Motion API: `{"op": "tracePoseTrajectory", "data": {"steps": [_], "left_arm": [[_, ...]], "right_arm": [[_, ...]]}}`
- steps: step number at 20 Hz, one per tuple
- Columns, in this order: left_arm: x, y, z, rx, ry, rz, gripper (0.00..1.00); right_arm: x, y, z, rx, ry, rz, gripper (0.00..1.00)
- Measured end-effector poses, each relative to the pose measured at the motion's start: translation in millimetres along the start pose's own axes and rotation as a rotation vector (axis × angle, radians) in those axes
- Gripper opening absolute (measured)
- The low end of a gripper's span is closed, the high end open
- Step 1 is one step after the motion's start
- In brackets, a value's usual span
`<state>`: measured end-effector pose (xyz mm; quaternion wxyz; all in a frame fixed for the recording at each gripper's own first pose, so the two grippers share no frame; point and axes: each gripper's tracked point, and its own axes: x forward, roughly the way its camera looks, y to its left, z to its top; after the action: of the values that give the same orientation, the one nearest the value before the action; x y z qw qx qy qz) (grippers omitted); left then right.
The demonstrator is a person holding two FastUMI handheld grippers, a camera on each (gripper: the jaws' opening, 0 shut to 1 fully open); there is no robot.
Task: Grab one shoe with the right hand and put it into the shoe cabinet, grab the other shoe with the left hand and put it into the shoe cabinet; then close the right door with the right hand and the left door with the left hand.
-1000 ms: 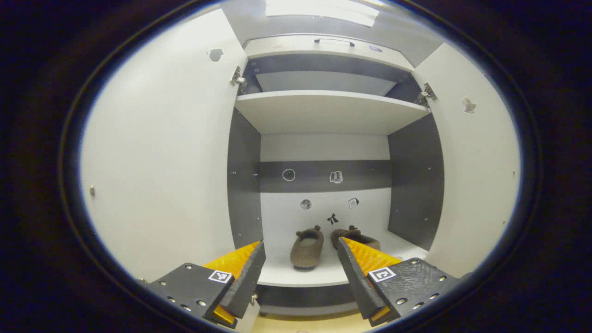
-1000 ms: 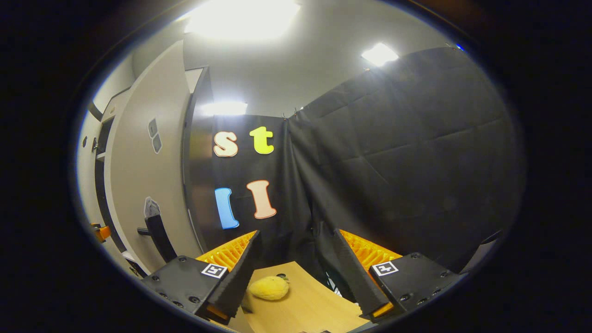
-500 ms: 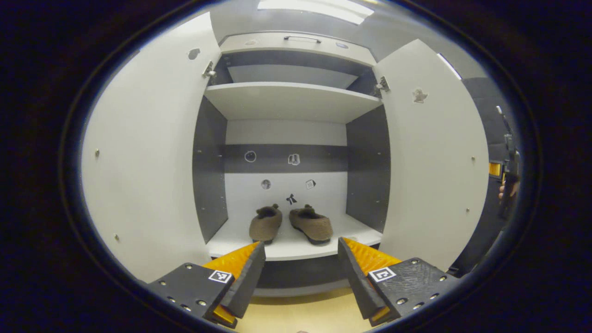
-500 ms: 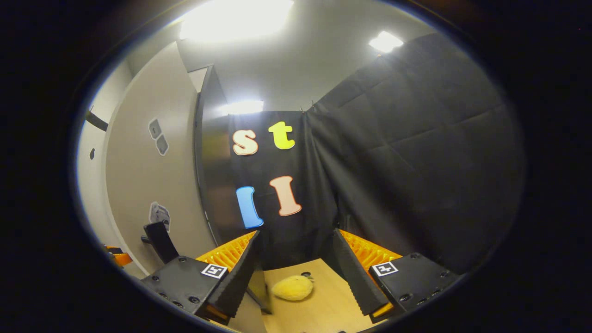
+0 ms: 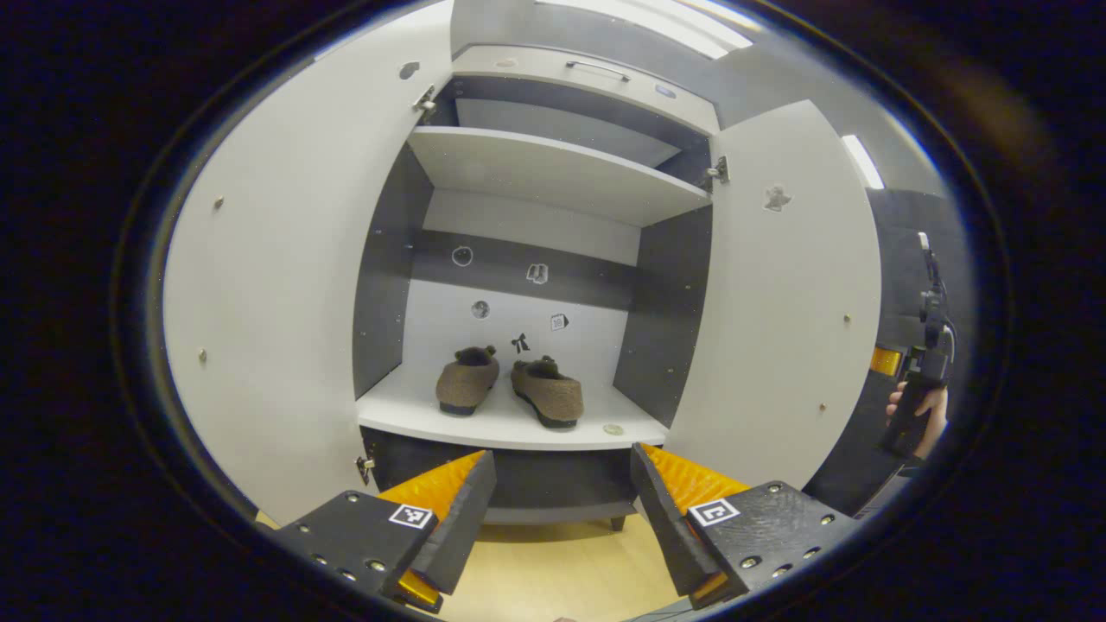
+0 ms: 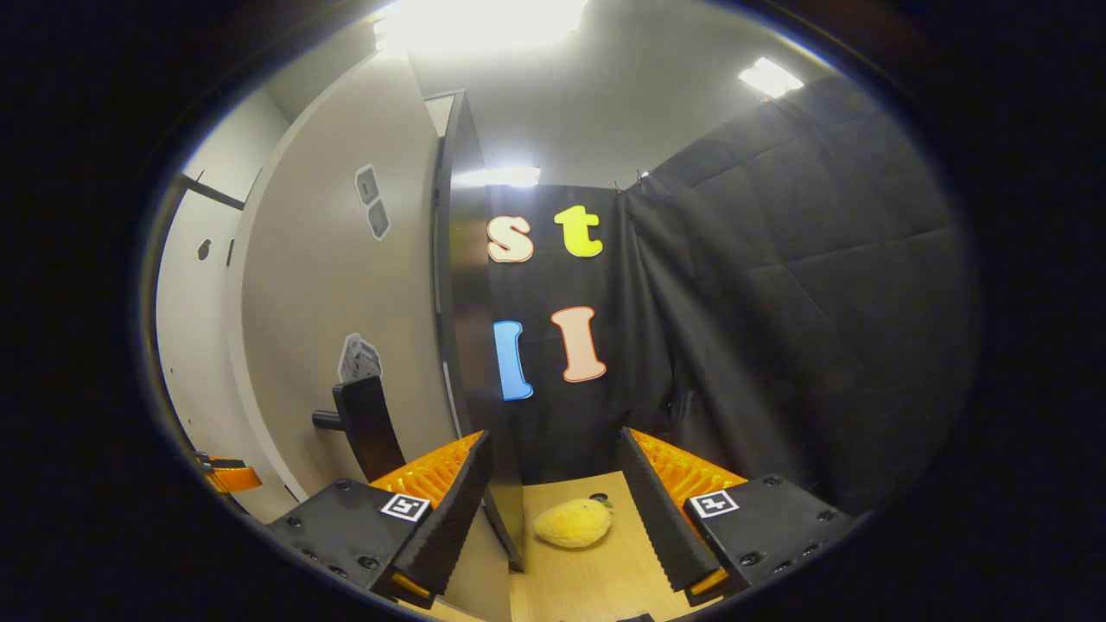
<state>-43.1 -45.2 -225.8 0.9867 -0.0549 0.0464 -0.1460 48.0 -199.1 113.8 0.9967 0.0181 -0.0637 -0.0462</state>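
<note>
Two brown furry shoes, the left shoe [image 5: 467, 382] and the right shoe [image 5: 547, 393], stand side by side on the lower shelf [image 5: 415, 419] of the shoe cabinet. Both doors stand wide: the left door [image 5: 276, 302] and the right door [image 5: 778, 302]. My left gripper [image 5: 562, 510] is open and holds nothing, out in front of the cabinet above the floor. A hand [image 5: 920, 406] holds the other gripper beyond the right door's edge. My right gripper [image 6: 553, 510] is open and holds nothing, beside the right door's outer face [image 6: 346, 302], near its black handle [image 6: 367, 423].
A yellow plush thing [image 6: 572, 523] lies on the wooden floor [image 6: 596, 579] between the right gripper's fingers in the view. An upper shelf [image 5: 553, 168] is bare. A small round thing [image 5: 613, 428] lies on the lower shelf's front right. Black cloth walls stand behind.
My left gripper has drawn back from the cabinet, so the shoes look smaller and the floor shows. My right gripper has moved closer to the right door's outer face and handle.
</note>
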Motion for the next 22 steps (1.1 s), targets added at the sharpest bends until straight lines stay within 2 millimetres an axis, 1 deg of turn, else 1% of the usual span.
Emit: {"op": "tracePoseTrajectory", "data": {"steps": [1, 2, 3, 4, 5, 7, 9, 11, 13, 17, 18, 19, 20, 22], "left_arm": [[-4.9, 4.2, -1.6, 0.015, 0.003, 0.011, 0.91], [-10.4, 9.0, -2.0, 0.041, 0.003, 0.021, 0.91], [-15.0, 13.1, -2.2, 0.062, 0.004, 0.03, 0.91], [-19.7, 15.2, -2.6, 0.067, 0.005, 0.032, 0.91], [-23.3, 16.7, -3.5, 0.062, 0.009, 0.03, 0.91], [-32.1, 19.2, -6.1, 0.049, 0.012, 0.026, 0.91], [-39.0, 22.2, -7.4, 0.068, 0.011, 0.026, 0.91], [-42.2, 23.1, -13.5, 0.097, 0.033, 0.01, 0.91], [-44.7, 18.0, -21.7, 0.082, 0.079, -0.037, 0.91], [-55.4, 18.0, -14.9, 0.113, 0.076, -0.066, 0.91], [-58.4, 17.6, -15.4, 0.127, 0.076, -0.068, 0.91], [-60.8, 17.2, -17.5, 0.132, 0.084, -0.071, 0.91], [-64.4, 16.0, -20.5, 0.128, 0.092, -0.074, 0.9], [-72.0, 15.6, -24.3, 0.111, 0.103, -0.078, 0.9]], "right_arm": [[-0.2, 1.2, 2.0, -0.003, 0.0, -0.003, 0.88], [0.4, 3.5, 4.1, -0.012, -0.005, -0.007, 0.95], [-1.8, 6.9, 3.4, -0.024, -0.007, -0.011, 0.87], [-2.9, 11.2, 3.0, -0.032, -0.008, -0.011, 0.87], [-3.7, 15.8, 2.9, -0.037, -0.009, -0.006, 0.95], [-4.5, 32.9, -0.4, -0.024, -0.004, 0.019, 0.96], [-7.1, 60.4, -5.5, -0.009, 0.003, 0.062, 0.95], [-8.1, 87.5, -6.8, -0.013, -0.007, 0.088, 0.95], [-8.8, 115.2, -8.3, -0.025, -0.017, 0.12, 0.95], [-4.6, 185.0, -15.8, 0.02, -0.015, 0.25, 0.96], [-5.6, 198.2, -20.3, 0.013, -0.01, 0.272, 0.96], [-7.4, 201.3, -23.9, -0.006, -0.006, 0.266, 0.96], [-8.5, 200.5, -26.6, -0.017, -0.009, 0.25, 0.96], [-13.1, 195.1, -26.9, 0.014, -0.019, 0.237, 0.96]]}}
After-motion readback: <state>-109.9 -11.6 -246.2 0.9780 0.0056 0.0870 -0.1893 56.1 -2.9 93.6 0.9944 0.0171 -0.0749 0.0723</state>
